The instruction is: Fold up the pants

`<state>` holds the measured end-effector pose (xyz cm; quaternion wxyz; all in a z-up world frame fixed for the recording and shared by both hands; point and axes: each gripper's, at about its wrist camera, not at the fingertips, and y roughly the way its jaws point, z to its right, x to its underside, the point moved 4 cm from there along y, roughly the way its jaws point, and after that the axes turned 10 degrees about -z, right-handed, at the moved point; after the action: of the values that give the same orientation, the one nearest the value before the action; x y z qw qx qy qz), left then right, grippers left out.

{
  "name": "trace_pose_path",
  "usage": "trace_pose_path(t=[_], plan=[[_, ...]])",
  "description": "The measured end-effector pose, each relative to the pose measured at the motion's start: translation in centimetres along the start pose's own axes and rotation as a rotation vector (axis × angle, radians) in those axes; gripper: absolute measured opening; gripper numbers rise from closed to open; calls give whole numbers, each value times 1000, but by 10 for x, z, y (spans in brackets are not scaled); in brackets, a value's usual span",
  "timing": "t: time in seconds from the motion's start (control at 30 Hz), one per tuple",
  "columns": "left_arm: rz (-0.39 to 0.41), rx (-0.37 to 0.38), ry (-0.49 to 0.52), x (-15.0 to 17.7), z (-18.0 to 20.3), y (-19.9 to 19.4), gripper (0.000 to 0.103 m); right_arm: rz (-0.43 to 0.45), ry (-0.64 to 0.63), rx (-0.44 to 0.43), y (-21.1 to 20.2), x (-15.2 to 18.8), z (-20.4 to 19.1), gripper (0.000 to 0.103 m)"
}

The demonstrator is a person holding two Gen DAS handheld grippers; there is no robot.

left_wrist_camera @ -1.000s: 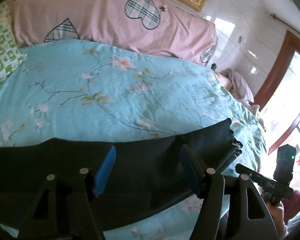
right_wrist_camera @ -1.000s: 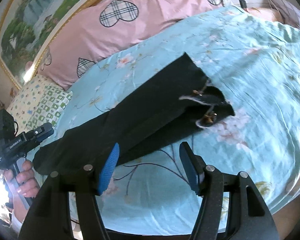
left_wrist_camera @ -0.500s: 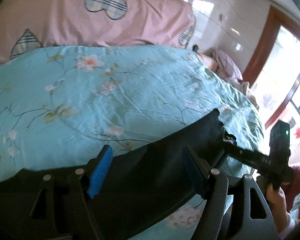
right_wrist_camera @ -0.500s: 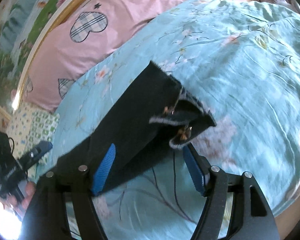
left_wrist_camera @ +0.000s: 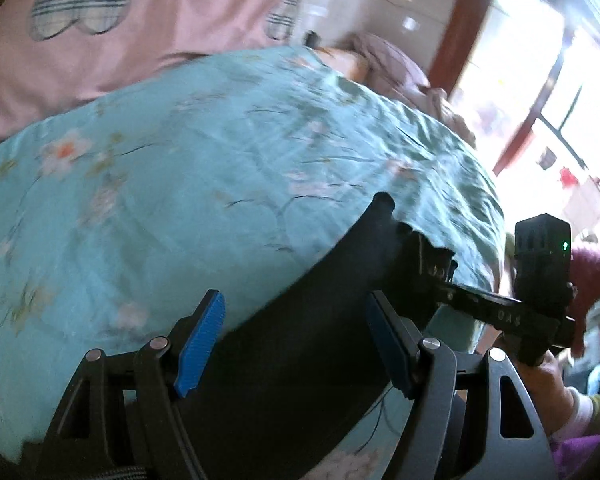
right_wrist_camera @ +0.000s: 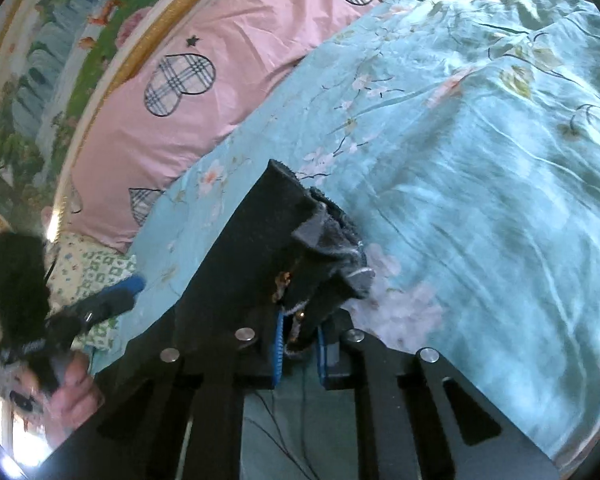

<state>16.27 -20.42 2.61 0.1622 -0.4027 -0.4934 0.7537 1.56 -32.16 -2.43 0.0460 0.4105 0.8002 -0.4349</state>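
Note:
Black pants (left_wrist_camera: 312, 320) lie stretched across a light blue floral bedspread (left_wrist_camera: 180, 160). In the right wrist view the pants (right_wrist_camera: 252, 248) run from lower left up to a frayed waist end. My right gripper (right_wrist_camera: 298, 344) is shut on that waist end, its blue pads pinching the fabric. It shows in the left wrist view (left_wrist_camera: 432, 276) at the pants' right end. My left gripper (left_wrist_camera: 296, 344) is open, its blue pads spread over the dark cloth. It shows blurred at the left in the right wrist view (right_wrist_camera: 128, 288).
Pink pillows with plaid hearts (right_wrist_camera: 188, 92) lie at the head of the bed under a framed painting (right_wrist_camera: 60, 56). A green checked pillow (right_wrist_camera: 96, 276) is at the left. A window and wooden frame (left_wrist_camera: 540, 100) are past the bed's right edge.
My right gripper moved in and closed on the waist end of the pants, which has bunched up. My left gripper view swung to the right along the pants and stayed open.

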Motion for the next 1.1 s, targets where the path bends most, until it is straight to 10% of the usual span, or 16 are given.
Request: trace_pose_path(t=[0.37,0.63,0.73,1.1], plan=[[-202,173,209,-57,47,73,73,4,-35,-88,-15,13,13,12],[-366,277,206,-63,53,123,49,-8,-84,-101,-14,17,16,12],[-355,334,208,-62,56,120,19,-9,-102,-86,-14,19,16,12],[-149,340,175,-59,51,46,13,25,-162,-142,-27,12,-12,12]])
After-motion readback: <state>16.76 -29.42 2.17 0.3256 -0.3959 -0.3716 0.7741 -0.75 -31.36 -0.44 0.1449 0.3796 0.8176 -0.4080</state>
